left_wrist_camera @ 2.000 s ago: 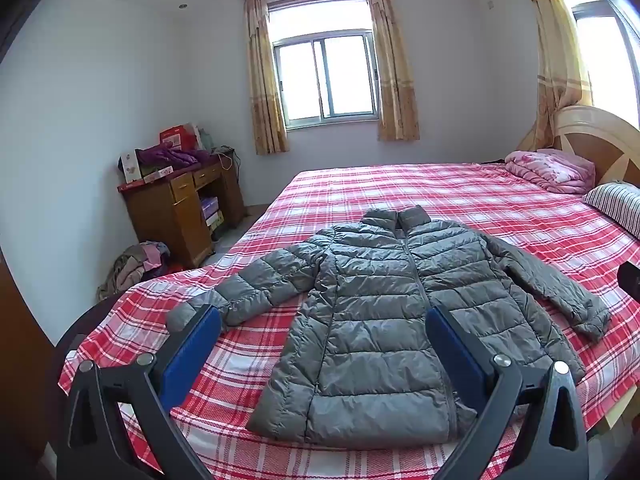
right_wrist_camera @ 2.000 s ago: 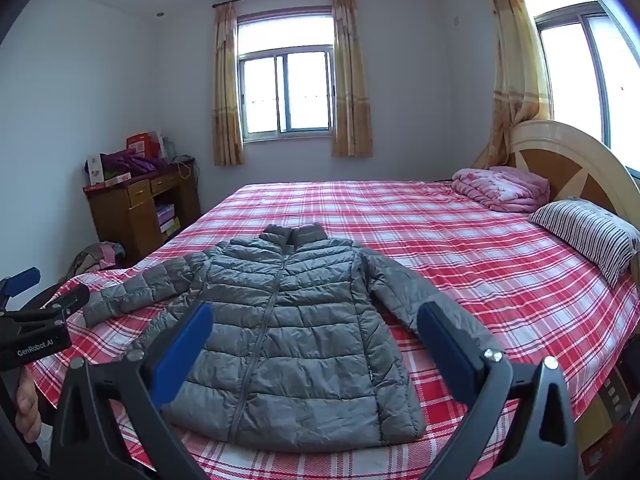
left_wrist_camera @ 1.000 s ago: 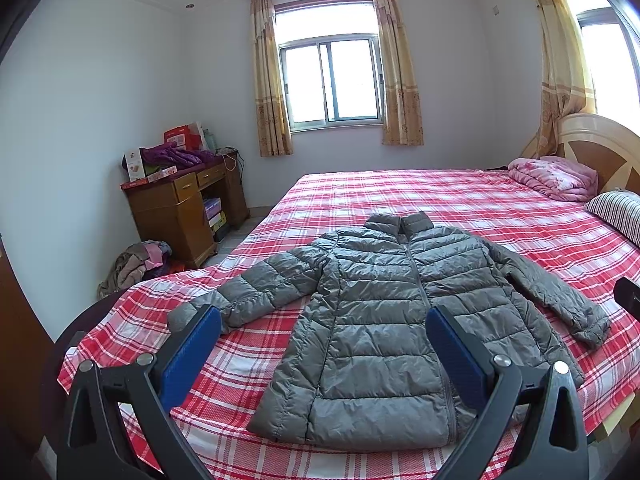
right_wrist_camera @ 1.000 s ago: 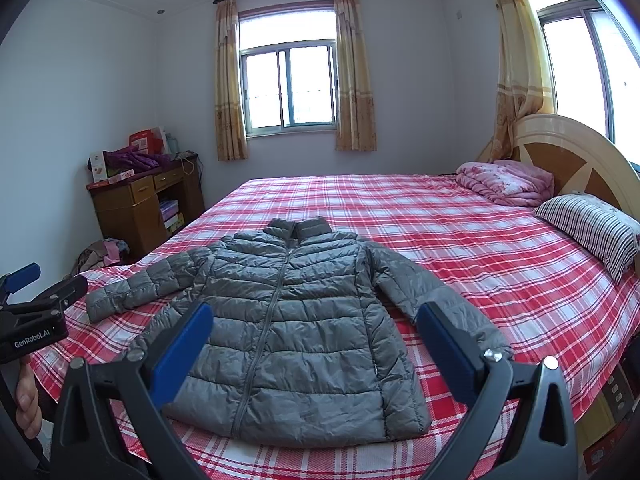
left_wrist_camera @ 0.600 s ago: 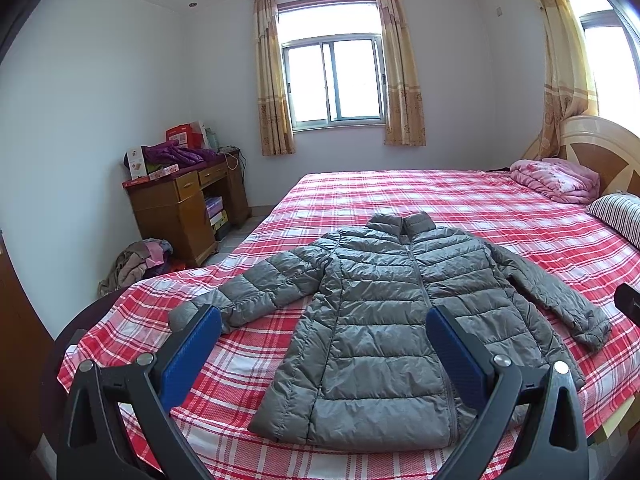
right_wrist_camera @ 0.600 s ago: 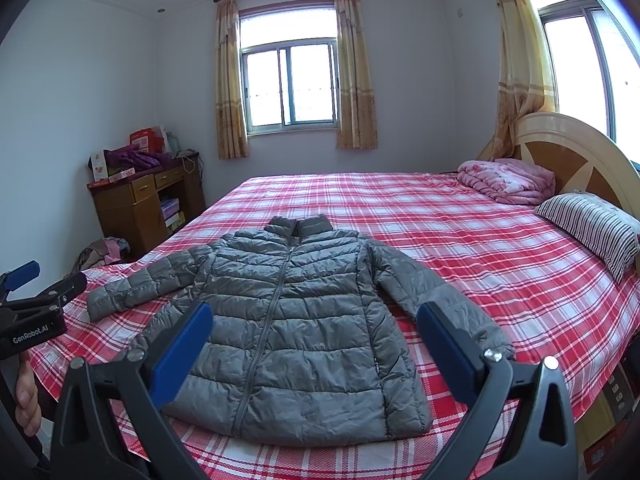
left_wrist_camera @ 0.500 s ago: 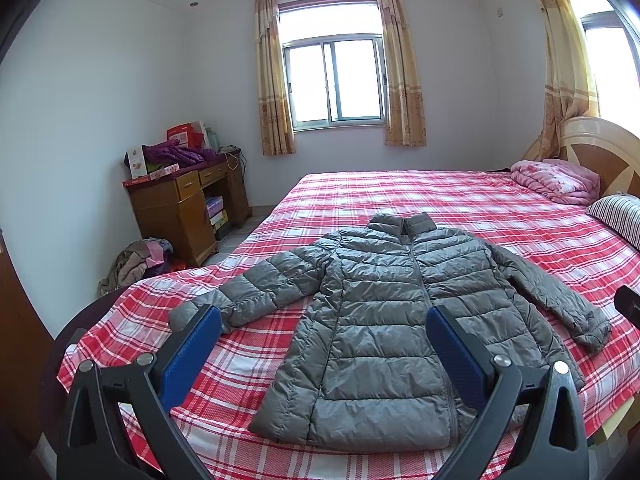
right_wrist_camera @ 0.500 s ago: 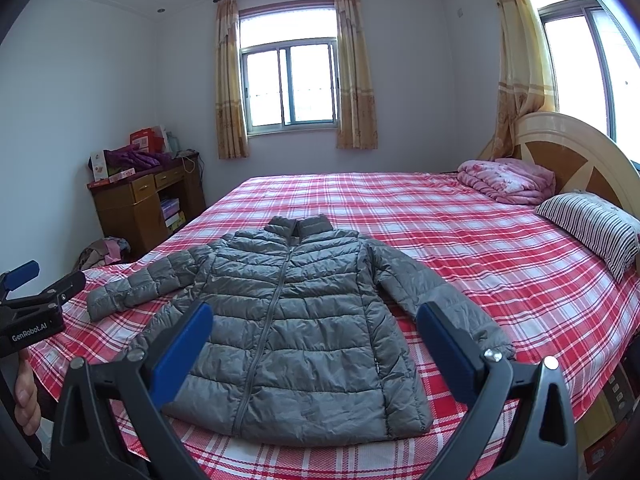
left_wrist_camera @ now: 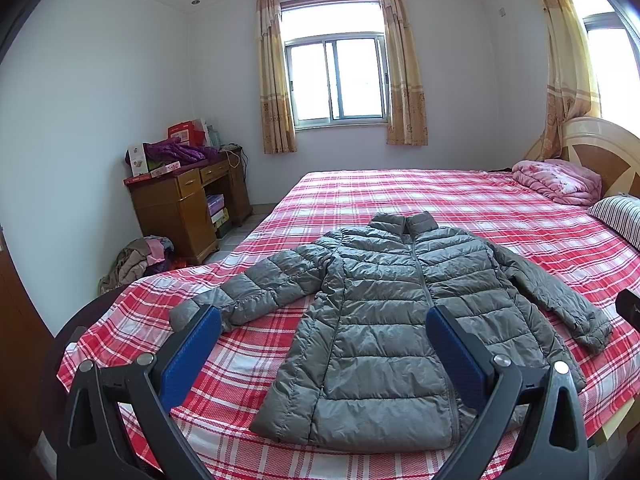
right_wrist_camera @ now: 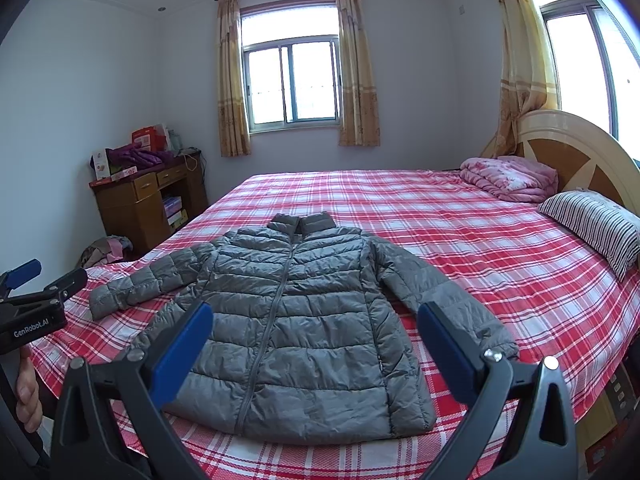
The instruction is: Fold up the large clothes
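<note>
A grey quilted puffer jacket (left_wrist_camera: 384, 304) lies flat and zipped on the red plaid bed (left_wrist_camera: 440, 196), collar away from me, both sleeves spread out; it also shows in the right wrist view (right_wrist_camera: 288, 316). My left gripper (left_wrist_camera: 320, 340) is open and empty, held above the bed's near edge in front of the jacket's hem and left sleeve. My right gripper (right_wrist_camera: 316, 340) is open and empty, held in front of the jacket's hem. The left gripper also shows in the right wrist view (right_wrist_camera: 36, 280), at the left edge.
A pink folded quilt (right_wrist_camera: 508, 178) and a striped pillow (right_wrist_camera: 592, 220) lie at the headboard (right_wrist_camera: 572, 152) on the right. A wooden desk (left_wrist_camera: 184, 204) with clutter stands at the left wall, a clothes pile (left_wrist_camera: 136, 260) on the floor beside it.
Both views have shifted slightly, as the grippers drifted a little back and up. The jacket has not moved and both grippers stay open.
</note>
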`<action>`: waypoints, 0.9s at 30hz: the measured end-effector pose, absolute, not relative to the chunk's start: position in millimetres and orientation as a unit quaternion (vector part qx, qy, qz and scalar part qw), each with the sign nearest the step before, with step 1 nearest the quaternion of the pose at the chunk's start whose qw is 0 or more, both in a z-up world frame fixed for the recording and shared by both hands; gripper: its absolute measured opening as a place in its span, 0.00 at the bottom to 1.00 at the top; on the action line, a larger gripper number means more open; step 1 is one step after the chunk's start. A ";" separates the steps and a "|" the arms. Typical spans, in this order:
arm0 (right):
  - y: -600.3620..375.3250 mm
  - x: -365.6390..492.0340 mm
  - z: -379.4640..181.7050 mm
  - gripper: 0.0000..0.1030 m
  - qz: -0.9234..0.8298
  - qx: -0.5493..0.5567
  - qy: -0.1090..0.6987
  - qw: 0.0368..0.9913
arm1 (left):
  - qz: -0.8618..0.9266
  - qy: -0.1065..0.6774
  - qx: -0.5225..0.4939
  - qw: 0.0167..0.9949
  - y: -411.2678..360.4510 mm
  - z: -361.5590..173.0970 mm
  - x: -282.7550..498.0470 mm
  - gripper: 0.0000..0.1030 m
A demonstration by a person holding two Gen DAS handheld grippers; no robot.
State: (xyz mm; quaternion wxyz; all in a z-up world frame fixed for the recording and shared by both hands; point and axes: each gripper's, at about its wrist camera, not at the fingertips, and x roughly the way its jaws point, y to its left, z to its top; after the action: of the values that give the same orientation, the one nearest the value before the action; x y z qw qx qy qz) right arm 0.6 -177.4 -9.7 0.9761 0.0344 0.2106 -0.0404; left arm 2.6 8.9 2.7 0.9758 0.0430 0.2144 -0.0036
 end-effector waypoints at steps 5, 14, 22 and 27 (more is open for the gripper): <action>-177.8 0.8 -10.0 1.00 -0.041 0.035 0.212 0.976 | -0.004 0.216 0.042 0.976 10.2 1.7 3.7 0.99; -176.6 1.0 -11.4 1.00 -0.038 0.034 0.215 0.975 | -0.003 0.216 0.042 0.975 10.5 0.6 3.8 0.99; -177.5 1.3 -12.6 1.00 -0.037 0.035 0.219 0.974 | -0.006 0.220 0.041 0.975 10.3 -2.0 4.2 0.99; -180.0 2.2 -14.6 1.00 -0.036 0.037 0.222 0.974 | -0.006 0.224 0.041 0.974 10.1 -4.1 5.9 0.99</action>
State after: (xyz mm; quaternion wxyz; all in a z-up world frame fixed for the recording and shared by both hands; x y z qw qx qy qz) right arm 2.2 -180.0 -14.6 0.9737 0.0372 0.2220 -0.0362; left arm 5.9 10.1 -4.1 0.9738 0.0407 0.2238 -0.0065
